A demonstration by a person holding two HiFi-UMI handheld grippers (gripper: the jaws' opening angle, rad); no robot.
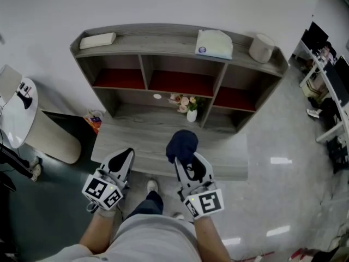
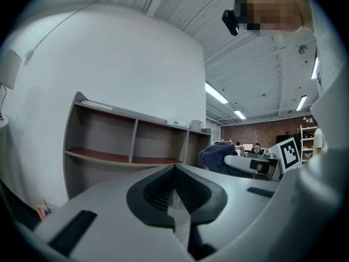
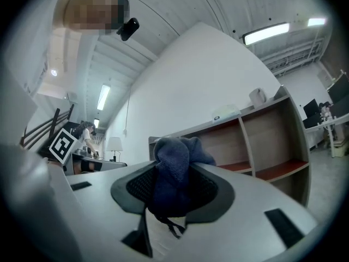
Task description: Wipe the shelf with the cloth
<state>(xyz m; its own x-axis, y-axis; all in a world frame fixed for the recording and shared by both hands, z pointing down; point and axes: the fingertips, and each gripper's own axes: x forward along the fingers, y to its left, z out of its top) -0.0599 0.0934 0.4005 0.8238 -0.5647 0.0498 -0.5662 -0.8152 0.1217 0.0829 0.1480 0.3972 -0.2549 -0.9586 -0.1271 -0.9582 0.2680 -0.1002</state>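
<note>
The grey wooden shelf (image 1: 143, 138) with red inner boards stands against the white wall ahead of me. My right gripper (image 1: 184, 156) is shut on a dark blue cloth (image 1: 182, 143), which bunches up out of the jaws in front of the shelf's low front ledge. The right gripper view shows the cloth (image 3: 175, 153) wedged between the two pads, with the shelf (image 3: 262, 141) behind it. My left gripper (image 1: 126, 156) is beside it on the left, shut, with nothing in it. In the left gripper view the jaws meet at the tip (image 2: 174, 168), and the cloth (image 2: 215, 158) shows at the right.
On the shelf's top lie a flat white box (image 1: 98, 40), a white and blue pack (image 1: 214, 43) and a paper roll (image 1: 263, 48). A small vase of flowers (image 1: 191, 112) stands in the lower middle bay. A white round table (image 1: 16, 113) is at the left, desks (image 1: 327, 75) at the right.
</note>
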